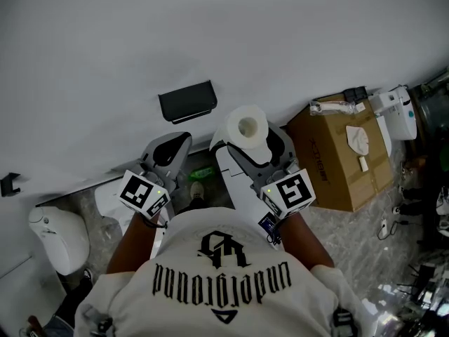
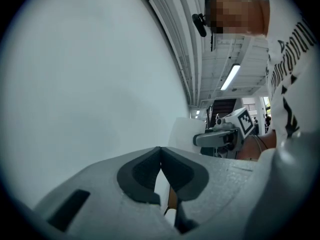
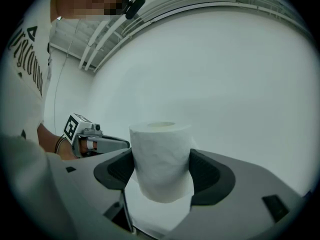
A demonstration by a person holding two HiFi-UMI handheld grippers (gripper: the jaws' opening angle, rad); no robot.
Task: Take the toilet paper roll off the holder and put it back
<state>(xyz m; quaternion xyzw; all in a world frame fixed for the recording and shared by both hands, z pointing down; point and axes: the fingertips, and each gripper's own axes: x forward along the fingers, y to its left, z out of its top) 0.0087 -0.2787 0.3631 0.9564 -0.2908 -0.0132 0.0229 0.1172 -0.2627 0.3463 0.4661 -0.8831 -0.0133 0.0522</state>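
Right gripper (image 1: 251,144) clamps the toilet paper roll (image 1: 247,126) upright, at four o'clock from the black wall holder (image 1: 186,101); left gripper (image 1: 172,144) has its jaws pressed together, empty.

Mock bathroom corner in a workshop — wall holder (image 1: 186,102), cardboard box (image 1: 337,161), strip light (image 2: 230,77).

From where I steer, bare wall (image 1: 210,34) lies open between the toilet paper roll (image 1: 247,126) in my right gripper (image 1: 250,140) and the black holder (image 1: 187,102) up-left of it. My left gripper (image 1: 170,149), jaws together, hangs just under the holder and crowds that side. A cardboard box (image 1: 337,160) fills the floor on the right, and a white fixture (image 1: 59,237) sits low left.
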